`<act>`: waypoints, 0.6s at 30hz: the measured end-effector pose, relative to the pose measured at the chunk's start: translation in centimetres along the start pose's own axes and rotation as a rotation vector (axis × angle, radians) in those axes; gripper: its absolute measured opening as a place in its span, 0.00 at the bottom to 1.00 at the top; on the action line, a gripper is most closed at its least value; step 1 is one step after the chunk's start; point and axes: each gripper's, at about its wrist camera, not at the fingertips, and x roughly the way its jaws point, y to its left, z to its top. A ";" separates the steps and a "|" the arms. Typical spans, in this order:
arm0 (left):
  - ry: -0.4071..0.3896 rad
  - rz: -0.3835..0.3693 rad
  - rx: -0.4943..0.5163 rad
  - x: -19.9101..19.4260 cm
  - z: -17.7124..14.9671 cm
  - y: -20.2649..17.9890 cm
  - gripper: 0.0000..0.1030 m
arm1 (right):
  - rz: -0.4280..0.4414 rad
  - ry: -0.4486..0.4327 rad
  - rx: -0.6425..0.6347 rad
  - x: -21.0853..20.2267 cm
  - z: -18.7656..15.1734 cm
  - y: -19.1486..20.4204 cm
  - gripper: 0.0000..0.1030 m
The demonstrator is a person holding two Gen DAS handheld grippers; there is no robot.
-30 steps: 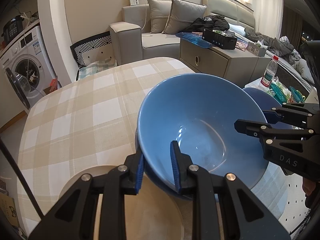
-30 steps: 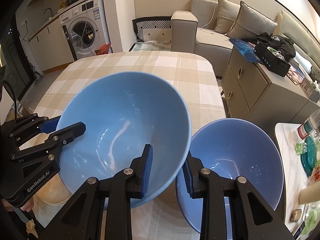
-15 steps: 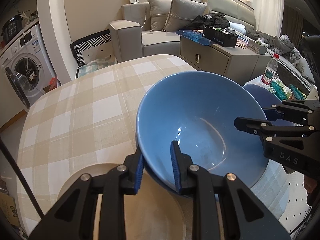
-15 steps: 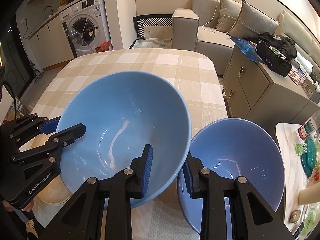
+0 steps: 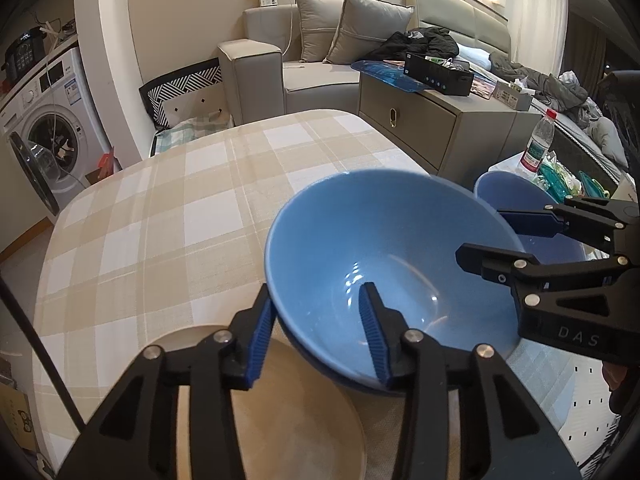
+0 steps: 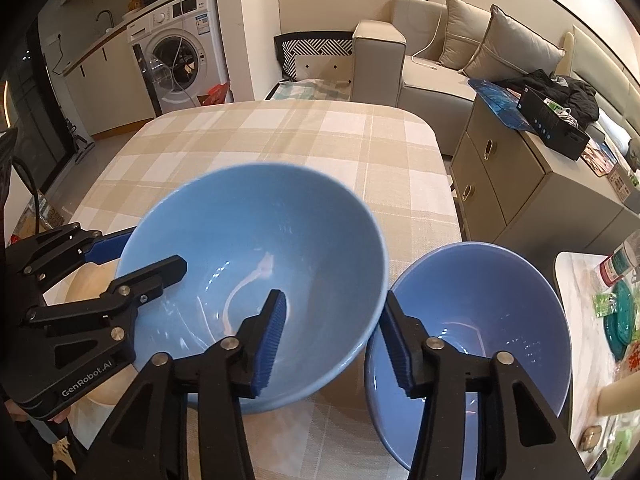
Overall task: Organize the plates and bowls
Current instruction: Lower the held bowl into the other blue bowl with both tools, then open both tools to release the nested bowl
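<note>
A large blue bowl (image 5: 384, 256) sits on the checked table, also in the right wrist view (image 6: 256, 248). My left gripper (image 5: 316, 336) straddles its near-left rim with the jaws apart, one finger inside and one outside. My right gripper (image 6: 336, 340) straddles its right rim the same way, jaws apart. A smaller blue bowl (image 6: 480, 320) stands just right of the large one, and shows behind my right gripper in the left wrist view (image 5: 508, 196). A beige plate (image 5: 288, 412) lies under my left gripper, touching the large bowl's base.
The checked tablecloth (image 5: 168, 216) stretches away to the far edge. A grey cabinet (image 6: 532, 192) stands right of the table, a sofa (image 6: 436, 68) behind it. A side table with a water bottle (image 5: 538, 144) and packets is at the right.
Both grippers' jaws have opened wider around the large bowl's rim. The bowl has dropped lower in view and now rests on the table.
</note>
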 end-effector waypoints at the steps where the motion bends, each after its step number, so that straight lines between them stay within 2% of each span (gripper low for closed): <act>1: -0.004 -0.001 0.002 -0.2 0.0 0.0 0.47 | 0.002 -0.010 -0.002 -0.2 0.1 0.0 0.50; 5: -0.022 0.000 0.018 -1.0 0.3 -0.4 0.53 | 0.001 -0.035 0.000 -1.1 0.2 -0.1 0.63; 8: -0.026 -0.008 0.028 -1.4 0.5 -0.7 0.54 | 0.002 -0.042 0.002 -1.6 0.3 -0.1 0.67; 11: -0.031 -0.011 0.032 -1.8 0.5 -0.8 0.59 | 0.006 -0.052 0.010 -1.9 0.3 -0.2 0.78; 13: -0.038 0.010 0.026 -1.9 0.5 -0.7 0.73 | -0.003 -0.055 0.016 -2.1 0.3 -0.4 0.78; 14: -0.044 0.016 0.017 -2.0 0.4 -0.4 0.87 | -0.009 -0.053 0.021 -2.1 0.4 -0.6 0.80; 15: -0.051 0.013 0.003 -2.1 0.4 -0.1 0.96 | -0.010 -0.054 0.029 -2.2 0.3 -0.7 0.85; 18: -0.061 0.000 -0.018 -2.5 0.5 0.4 0.98 | 0.008 -0.057 0.052 -2.3 0.3 -1.3 0.93</act>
